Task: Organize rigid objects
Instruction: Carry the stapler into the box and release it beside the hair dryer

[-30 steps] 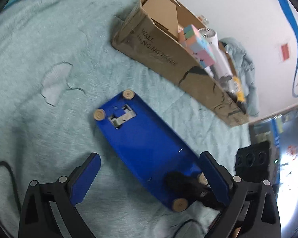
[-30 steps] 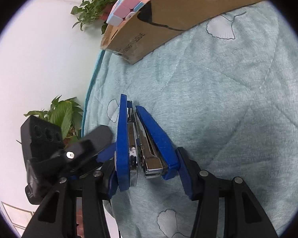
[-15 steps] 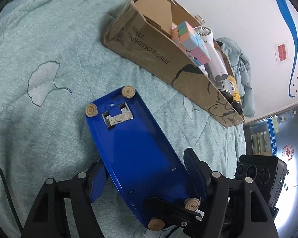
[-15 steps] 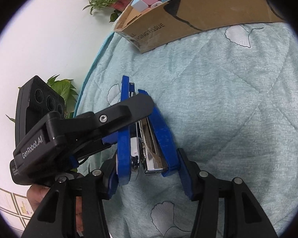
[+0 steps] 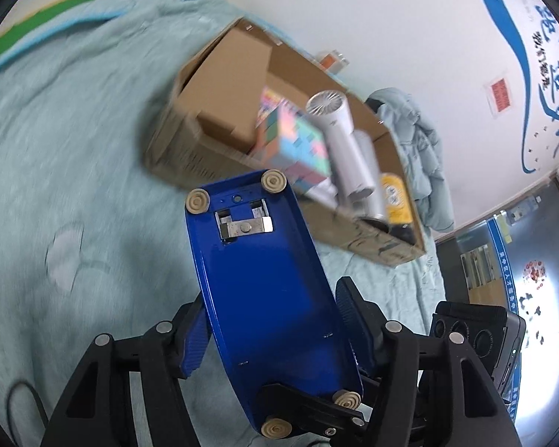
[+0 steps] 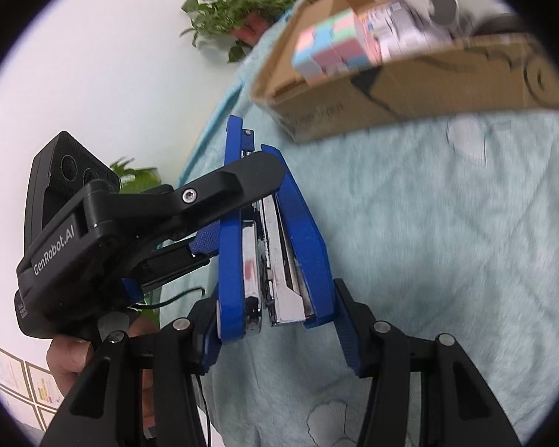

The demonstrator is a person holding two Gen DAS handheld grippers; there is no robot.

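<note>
A large blue stapler (image 5: 264, 290) is held in the air by both grippers. In the left wrist view I see its flat underside with round beige feet. My left gripper (image 5: 270, 331) is shut on its two sides. In the right wrist view the stapler (image 6: 279, 246) shows edge-on, with its chrome magazine between the blue base and the top arm. My right gripper (image 6: 275, 331) is shut on its near end, and the left gripper (image 6: 205, 201) clamps it from the left. The cardboard box (image 5: 220, 141) lies ahead, just beyond the stapler's tip.
The box holds a pastel cube (image 5: 294, 141), a white handheld fan (image 5: 339, 130), a yellow can (image 5: 395, 197) and a folded cardboard insert. It also shows in the right wrist view (image 6: 428, 85). A light green quilt (image 5: 56, 149) covers the surface. Potted plants (image 6: 238, 11) stand behind.
Both grippers have lifted the stapler off the quilt and carried it toward the box. The left gripper, open one second ago, closed on the stapler's sides.
</note>
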